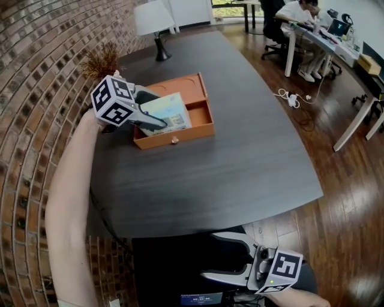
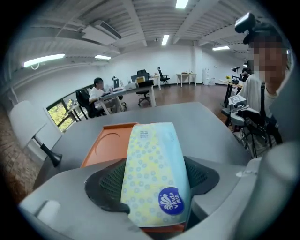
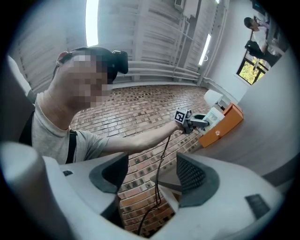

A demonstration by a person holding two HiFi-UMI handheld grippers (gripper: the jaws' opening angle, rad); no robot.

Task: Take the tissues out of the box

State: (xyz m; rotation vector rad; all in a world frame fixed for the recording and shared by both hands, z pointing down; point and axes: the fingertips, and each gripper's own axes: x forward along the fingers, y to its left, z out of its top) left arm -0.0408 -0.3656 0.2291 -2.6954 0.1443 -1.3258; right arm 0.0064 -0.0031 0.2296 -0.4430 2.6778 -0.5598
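A pale blue and yellow dotted tissue pack (image 1: 170, 112) rests tilted in the open orange box (image 1: 187, 89) at the dark table's left side. My left gripper (image 1: 155, 114) reaches over the box from the left, and its dark pads (image 2: 105, 185) press both long sides of the tissue pack (image 2: 154, 168). The pack's far end points over the box tray (image 2: 105, 143). My right gripper (image 1: 210, 256) hangs low in front of the table's near edge, jaws apart with nothing between them. From there, the right gripper view shows the box (image 3: 221, 123) far off.
A white-shaded lamp (image 1: 155, 24) and a dried plant (image 1: 102, 60) stand at the table's far left by the brick wall (image 1: 36, 72). Desks with seated people (image 1: 300, 12) fill the back right. Cables (image 1: 291, 99) lie on the wooden floor.
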